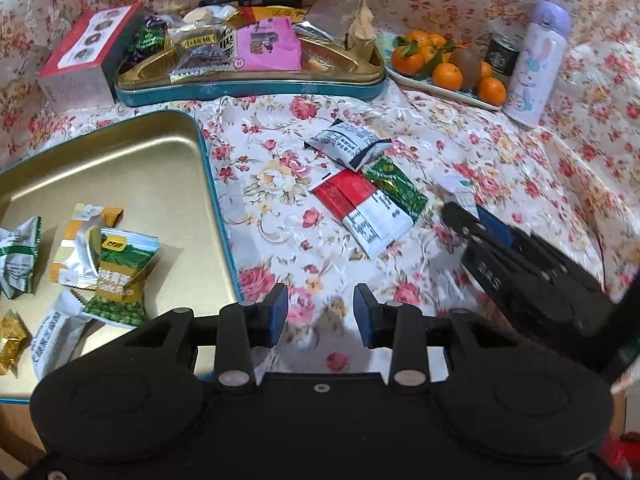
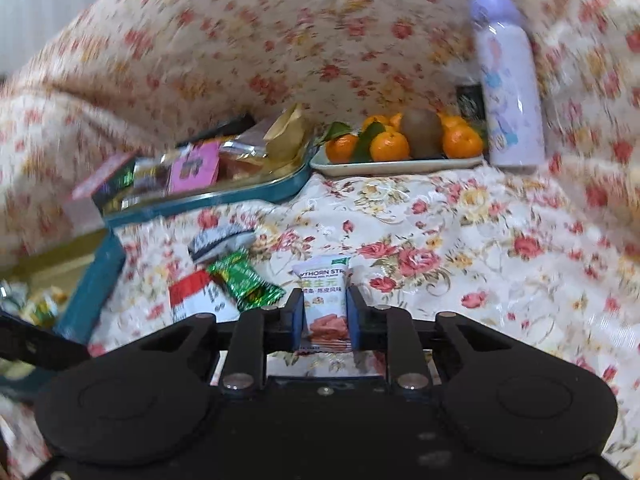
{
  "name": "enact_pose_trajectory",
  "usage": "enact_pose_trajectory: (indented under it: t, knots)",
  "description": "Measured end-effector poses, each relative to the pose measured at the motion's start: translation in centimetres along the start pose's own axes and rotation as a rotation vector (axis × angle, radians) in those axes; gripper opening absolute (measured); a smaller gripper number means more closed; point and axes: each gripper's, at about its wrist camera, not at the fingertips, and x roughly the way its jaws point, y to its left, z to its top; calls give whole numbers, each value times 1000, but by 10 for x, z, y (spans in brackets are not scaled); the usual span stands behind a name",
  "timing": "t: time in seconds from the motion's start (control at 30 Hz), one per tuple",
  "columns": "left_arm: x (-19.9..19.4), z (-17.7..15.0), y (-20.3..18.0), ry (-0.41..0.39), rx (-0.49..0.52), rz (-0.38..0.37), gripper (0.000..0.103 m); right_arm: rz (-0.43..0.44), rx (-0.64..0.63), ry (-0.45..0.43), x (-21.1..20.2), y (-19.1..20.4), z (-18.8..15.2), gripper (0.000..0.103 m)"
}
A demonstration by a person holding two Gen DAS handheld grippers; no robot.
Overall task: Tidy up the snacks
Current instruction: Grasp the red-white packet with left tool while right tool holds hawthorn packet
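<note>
Your right gripper [image 2: 324, 312] pinches a white hawthorn-strip packet [image 2: 323, 300] between its pads, just above the floral cloth [image 2: 460, 240]. Your left gripper [image 1: 321, 314] hangs with its jaws apart around nothing, beside the near gold tin [image 1: 132, 168] holding a few wrapped snacks. Farther off, three loose packets [image 1: 360, 196] lie on the cloth; beyond them stands the crowded far tin [image 1: 256, 90], with the tangerine tray [image 1: 436, 86] to its right.
</note>
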Motion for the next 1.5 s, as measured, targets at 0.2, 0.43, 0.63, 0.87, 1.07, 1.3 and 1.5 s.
enact_pose_trajectory:
  t: [0.2, 0.43, 0.63, 0.87, 1.07, 1.3, 1.5]
  knots:
    - [14, 22, -9, -14, -70, 5, 45, -6, -8, -4, 0, 5, -1, 22]
    - [28, 46, -24, -44, -109, 37, 45, 1, 15, -15, -1, 2, -3, 22]
    - [40, 53, -35, -44, -107, 54, 45, 3, 22, -16, -1, -1, -2, 22]
    - [52, 55, -42, -29, -107, 81, 45, 3, 24, -16, -1, 0, -2, 22]
    - [58, 56, -45, -32, -93, 107, 45, 4, 23, -16, -1, 0, -2, 22]
    - [64, 63, -47, -31, -78, 142, 45, 4, 24, -16, -1, 0, -2, 22]
    - [61, 55, -49, -24, -20, 137, 48, 5, 23, -16, -1, 0, -2, 22]
